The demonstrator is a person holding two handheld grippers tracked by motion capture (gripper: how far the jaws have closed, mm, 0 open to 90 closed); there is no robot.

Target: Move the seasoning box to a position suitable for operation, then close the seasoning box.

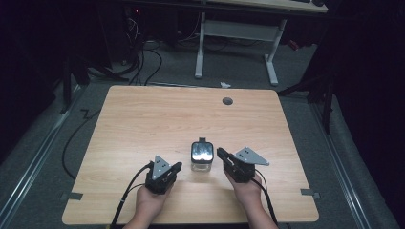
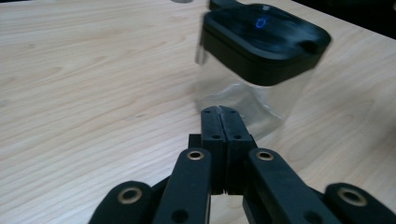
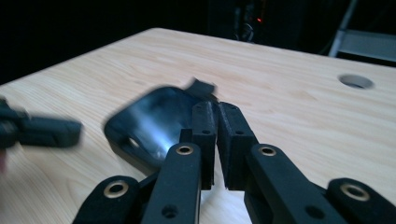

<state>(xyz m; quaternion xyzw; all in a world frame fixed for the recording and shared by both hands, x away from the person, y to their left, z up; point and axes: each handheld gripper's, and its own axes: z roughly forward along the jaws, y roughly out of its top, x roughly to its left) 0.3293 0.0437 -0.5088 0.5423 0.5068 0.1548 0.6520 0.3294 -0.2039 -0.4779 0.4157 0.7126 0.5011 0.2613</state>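
High view: a clear jar (image 1: 202,157) with a black lid (image 1: 202,150) is seen at lower centre between the left gripper (image 1: 177,167) and right gripper (image 1: 220,152), both closed on nothing.

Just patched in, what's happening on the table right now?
A person holds a gripper in each hand at the near edge of a wooden table. Between them stands a clear container with a black lid, upright and not gripped. The left gripper has its fingers pressed together, pointing at the container. The right gripper sits on the other side, its fingers nearly closed with a narrow gap and nothing between them.
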